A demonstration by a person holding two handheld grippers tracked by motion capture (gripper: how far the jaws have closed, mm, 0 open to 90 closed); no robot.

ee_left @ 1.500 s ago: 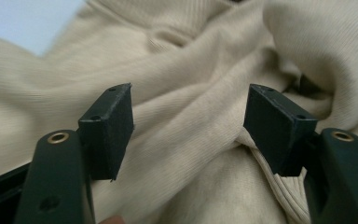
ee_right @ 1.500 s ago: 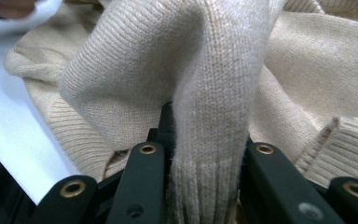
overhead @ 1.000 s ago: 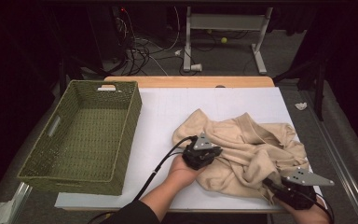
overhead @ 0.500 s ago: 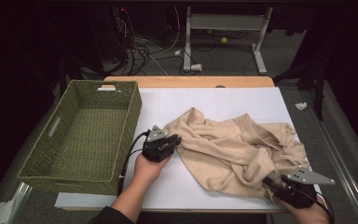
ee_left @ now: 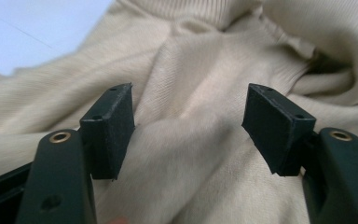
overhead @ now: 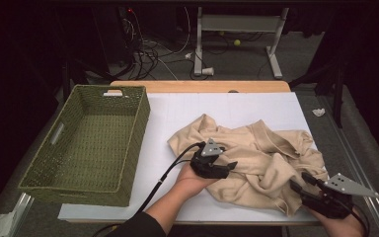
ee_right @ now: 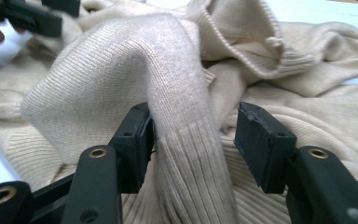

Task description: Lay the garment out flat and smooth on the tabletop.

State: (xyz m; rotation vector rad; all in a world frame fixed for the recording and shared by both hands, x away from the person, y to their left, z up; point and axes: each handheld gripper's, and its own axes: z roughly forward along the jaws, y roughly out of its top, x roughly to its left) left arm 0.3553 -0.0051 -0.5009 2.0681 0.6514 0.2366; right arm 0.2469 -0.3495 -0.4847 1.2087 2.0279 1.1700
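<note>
Beige knitwear is sprawling across the right half of the desk [overhead: 227, 106]: one sweater [overhead: 261, 158], crumpled, its lower folds reaching almost to the near edge. One green wicker basket [overhead: 86, 143] is sitting along the left edge. Two grippers are working here. Left gripper [overhead: 227, 167] is lying over the sweater's left part, its jaws having just been opening, now standing apart above a fold. Right gripper [overhead: 303, 183] is waiting at the near right corner, jaws likewise just opened, a ribbed cuff [ee_right: 191, 154] hanging loose between them, touching one pad [ee_right: 137, 140] only
</note>
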